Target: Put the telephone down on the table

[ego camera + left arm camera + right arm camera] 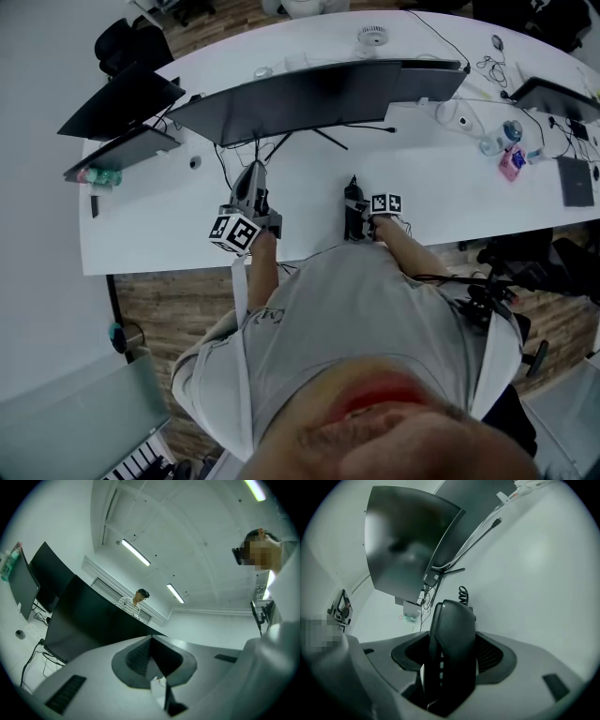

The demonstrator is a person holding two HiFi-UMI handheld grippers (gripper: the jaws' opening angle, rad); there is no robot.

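— What did the white table (441, 187) show?

— It carried the wide dark monitor (309, 94) at the back, and its near strip in front of the person was bare.

— And the grippers?

— The left gripper (151, 641) pointed upward with its jaws together on nothing. The right gripper (354, 208) was low over that near strip, its jaws clamped on the telephone (451, 639), which stood on end between them.

— So was the telephone down?

— Not as far as could be judged. It had reached the table's near edge, but whether it touched the surface could not be told. Laying it flat and letting go were left. Its coiled cord (462, 594) showed just beyond it.
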